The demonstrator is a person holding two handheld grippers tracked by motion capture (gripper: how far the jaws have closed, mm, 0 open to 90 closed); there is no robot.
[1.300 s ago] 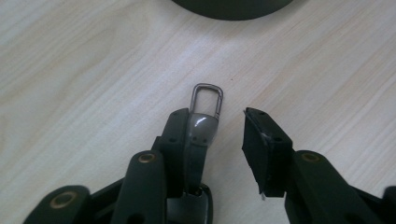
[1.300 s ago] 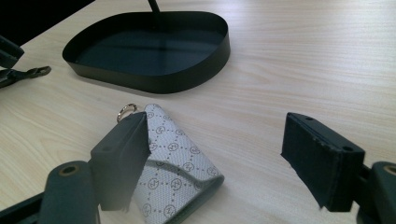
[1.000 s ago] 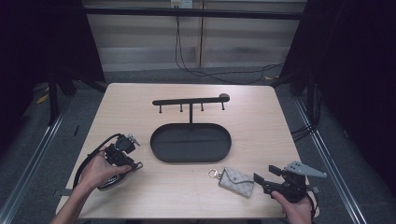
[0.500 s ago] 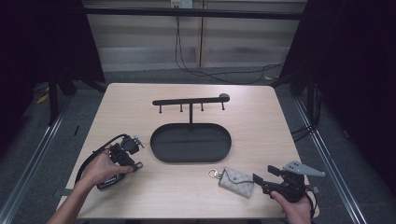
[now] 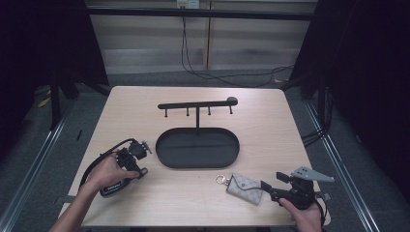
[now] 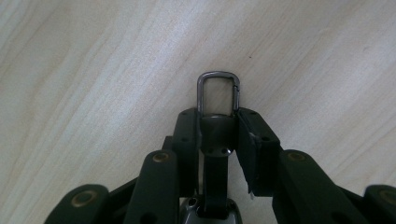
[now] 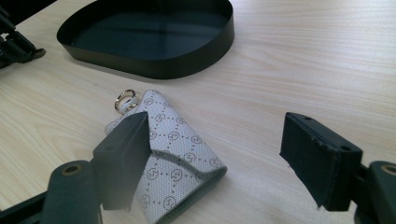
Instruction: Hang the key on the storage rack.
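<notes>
My left gripper (image 5: 138,151) lies low on the table left of the tray, held by a hand. Its jaws (image 6: 218,126) are shut on a dark metal snap clip (image 6: 218,91); the clip's loop sticks out past the tips over the wood. A grey patterned key pouch (image 5: 244,185) with a small ring (image 7: 125,99) lies near the front edge. My right gripper (image 5: 269,186) stands open just right of the pouch. In the right gripper view, the left jaw overlaps the pouch (image 7: 177,154) and the right jaw stands well clear of it.
A black oval tray (image 5: 164,159) sits mid-table, with a black hook rack (image 5: 197,104) rising behind it. The tray's wall (image 7: 154,65) is just beyond the pouch. A cable loops around the left hand (image 5: 104,171).
The left hand has barely shifted beside the tray. The right gripper and the pouch have stayed where they were.
</notes>
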